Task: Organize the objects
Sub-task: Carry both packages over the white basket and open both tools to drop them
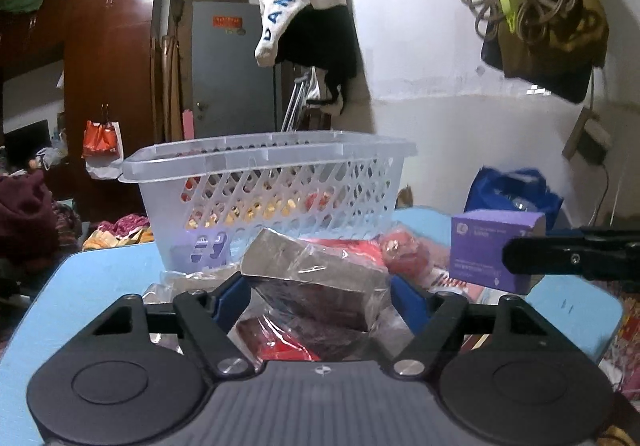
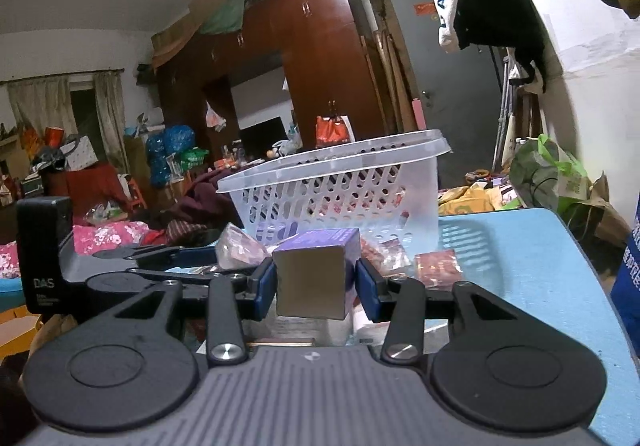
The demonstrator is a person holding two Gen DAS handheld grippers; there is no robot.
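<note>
A small purple box sits clamped between the blue pads of the right gripper, raised clear of the blue worktop, near the clear plastic basket. The left gripper stands open around a cellophane-wrapped brown box; whether its pads touch the wrap I cannot tell. Loose packets crowd the worktop below. The slick wrap could slide from the pads, and the purple box could clip the basket's rim going in.
</note>
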